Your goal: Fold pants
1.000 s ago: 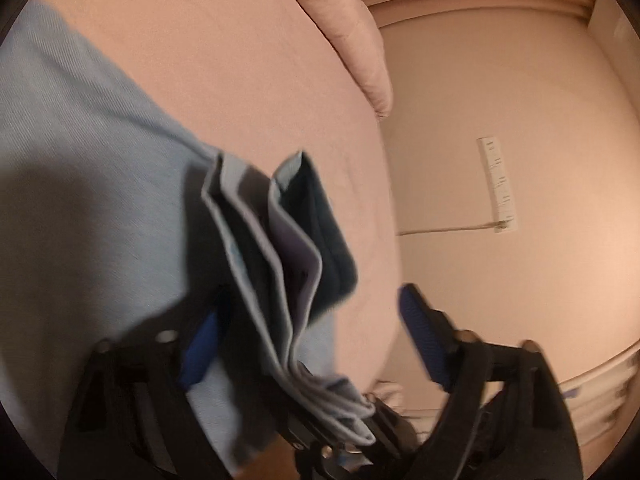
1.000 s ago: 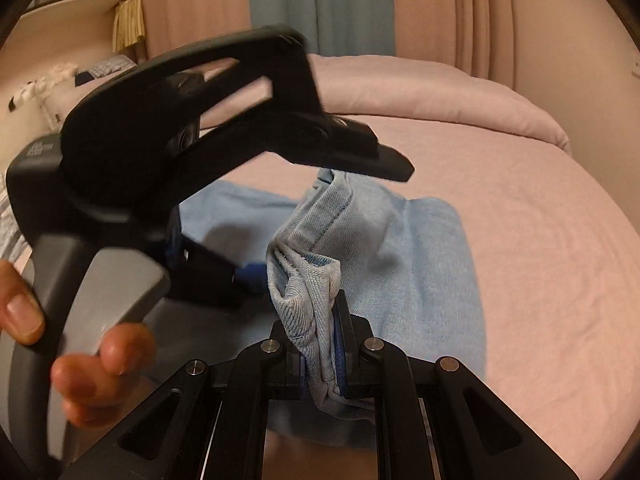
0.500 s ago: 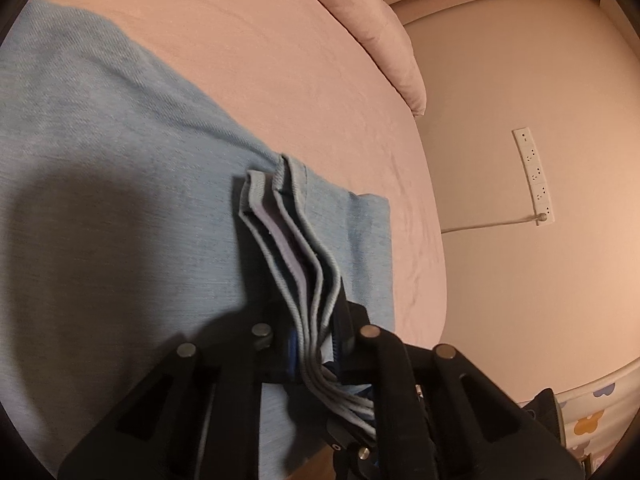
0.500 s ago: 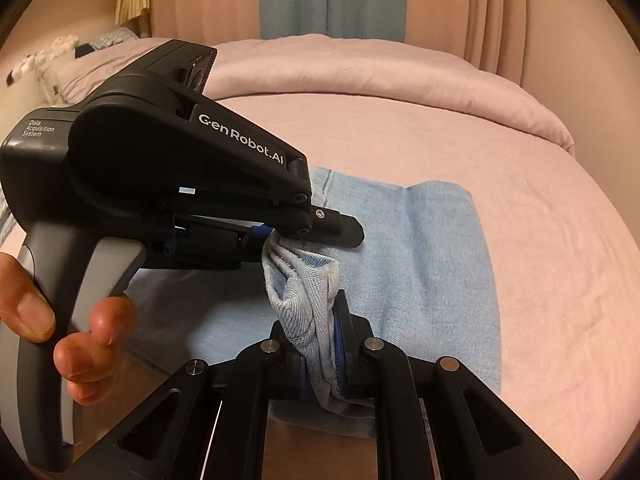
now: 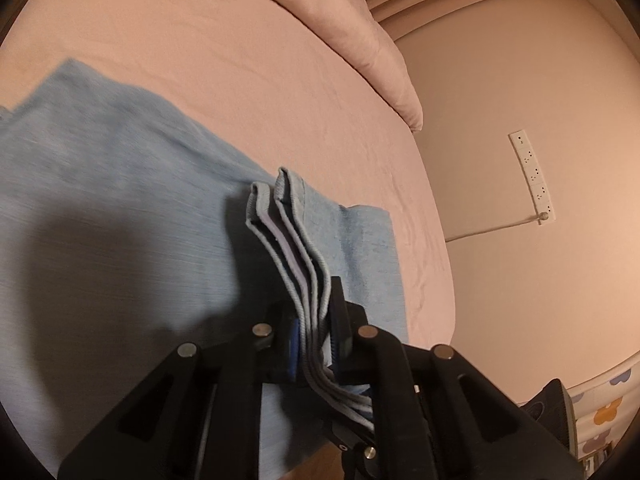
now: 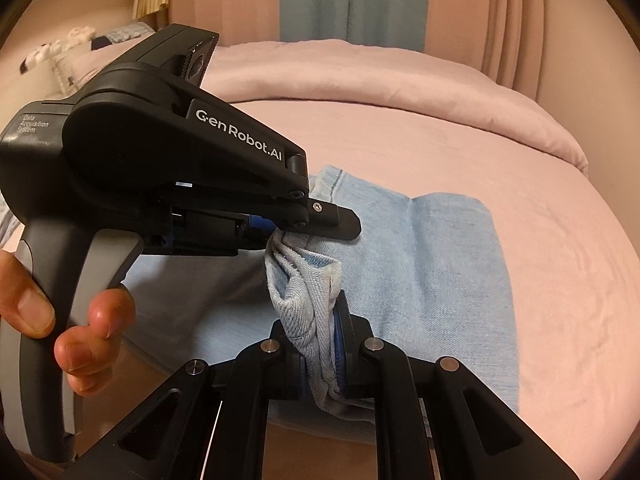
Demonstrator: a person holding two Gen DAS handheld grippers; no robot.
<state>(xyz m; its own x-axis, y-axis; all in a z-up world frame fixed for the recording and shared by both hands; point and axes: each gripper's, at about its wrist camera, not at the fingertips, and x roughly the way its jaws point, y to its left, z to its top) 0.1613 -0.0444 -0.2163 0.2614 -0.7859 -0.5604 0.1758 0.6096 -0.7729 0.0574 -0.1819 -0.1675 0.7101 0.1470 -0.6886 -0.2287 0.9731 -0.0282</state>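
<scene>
Light blue pants (image 5: 120, 240) lie flat on the pink bed, also seen in the right wrist view as the pants (image 6: 432, 264). My left gripper (image 5: 314, 320) is shut on a stack of several hem layers at the near edge of the pants. My right gripper (image 6: 320, 332) is shut on a bunched fold of the same edge. In the right wrist view the left gripper (image 6: 332, 222) sits just beyond and to the left, gripping the cloth close to my right fingers, with a hand (image 6: 60, 316) on its handle.
The pink bed sheet (image 6: 520, 200) stretches away behind the pants, with a rolled pink duvet (image 6: 400, 80) along the far side. A wall with a white power strip (image 5: 534, 178) stands beside the bed. Curtains (image 6: 352, 0) hang at the back.
The left gripper's jaws, wide apart around the hem a second ago, have shut on the hem layers. Both grippers shifted slightly with the cloth; the right kept its grip.
</scene>
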